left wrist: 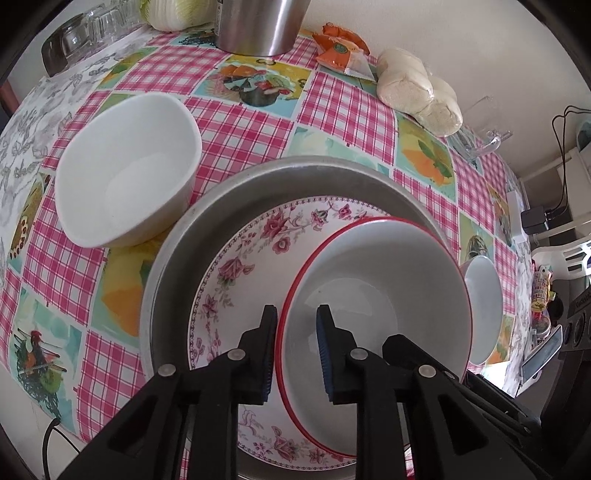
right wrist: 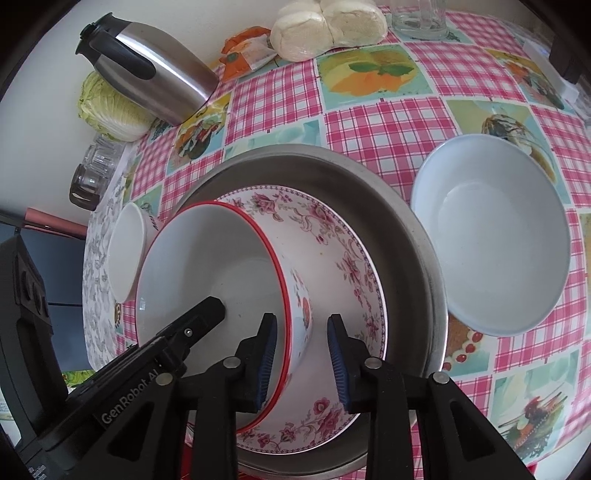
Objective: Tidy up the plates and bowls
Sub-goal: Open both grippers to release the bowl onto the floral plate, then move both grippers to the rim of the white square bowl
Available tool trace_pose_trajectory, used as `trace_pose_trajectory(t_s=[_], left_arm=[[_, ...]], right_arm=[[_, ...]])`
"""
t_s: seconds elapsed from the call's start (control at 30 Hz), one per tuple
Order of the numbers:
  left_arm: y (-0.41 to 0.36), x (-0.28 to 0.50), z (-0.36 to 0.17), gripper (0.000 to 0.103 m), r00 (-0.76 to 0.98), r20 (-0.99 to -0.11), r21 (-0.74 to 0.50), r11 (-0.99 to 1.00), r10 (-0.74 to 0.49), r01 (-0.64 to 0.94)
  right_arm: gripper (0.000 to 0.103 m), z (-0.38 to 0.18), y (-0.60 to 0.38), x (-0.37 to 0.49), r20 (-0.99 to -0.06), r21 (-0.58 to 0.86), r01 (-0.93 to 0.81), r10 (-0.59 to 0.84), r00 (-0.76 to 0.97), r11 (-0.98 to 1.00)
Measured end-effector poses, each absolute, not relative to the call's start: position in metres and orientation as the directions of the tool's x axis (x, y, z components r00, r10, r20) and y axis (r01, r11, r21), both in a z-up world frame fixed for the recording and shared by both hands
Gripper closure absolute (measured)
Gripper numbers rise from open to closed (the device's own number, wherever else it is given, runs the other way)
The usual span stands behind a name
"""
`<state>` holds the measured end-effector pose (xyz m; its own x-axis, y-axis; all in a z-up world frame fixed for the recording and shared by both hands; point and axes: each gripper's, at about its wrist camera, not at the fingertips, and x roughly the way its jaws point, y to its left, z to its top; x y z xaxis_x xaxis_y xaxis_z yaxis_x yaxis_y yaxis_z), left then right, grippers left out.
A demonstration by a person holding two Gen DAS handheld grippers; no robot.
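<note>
A red-rimmed white bowl (left wrist: 380, 288) (right wrist: 207, 266) sits on a floral plate (left wrist: 236, 266) (right wrist: 332, 236) inside a round metal tray (left wrist: 221, 206) (right wrist: 406, 229). My left gripper (left wrist: 295, 314) straddles the bowl's rim, one finger outside and one inside. It is open, and a gap shows at the inner pad. My right gripper (right wrist: 301, 321) straddles the opposite wall and is also open, its outer pad clear of the bowl. One of the left gripper's fingers (right wrist: 207, 314) shows inside the bowl in the right wrist view. A white bowl (left wrist: 125, 170) (right wrist: 125, 251) and a pale bowl (left wrist: 484, 306) (right wrist: 491, 236) stand beside the tray.
On the checked tablecloth at the back are a steel jug (left wrist: 258, 26) (right wrist: 159, 70), a cabbage (right wrist: 107, 107), an orange packet (left wrist: 340, 48), bagged pale buns (left wrist: 417, 88) and glasses (left wrist: 92, 26). The table's edge runs close on both sides.
</note>
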<state>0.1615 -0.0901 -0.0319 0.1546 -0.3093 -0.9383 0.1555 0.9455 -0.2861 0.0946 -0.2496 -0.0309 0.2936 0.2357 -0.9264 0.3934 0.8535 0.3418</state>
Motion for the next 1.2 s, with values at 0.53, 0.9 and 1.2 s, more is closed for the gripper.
trace_pose_trajectory(t_s=[0.53,0.9,1.2], left_arm=[[-0.078,0.156,0.017,0.040,0.309,-0.896,-0.276,0.945,-0.318,0.173],[-0.063,0.155,0.035,0.024,0.396,-0.872,-0.252,0.958,-0.287,0.138],[-0.050,0.157,0.033,0.018,0.439,-0.867,-0.224,0.971,-0.236,0.081]], right_arm=[[0.050,0.025,-0.256,0.085,-0.896,0.286,0.378,0.106,0.431,0.881],[0.032,0.048,-0.253,0.079,-0.873,0.246,0.370,0.039,0.486,0.896],[0.001,0.050,-0.256,0.078,-0.861,0.220,0.380,-0.004,0.509,0.898]])
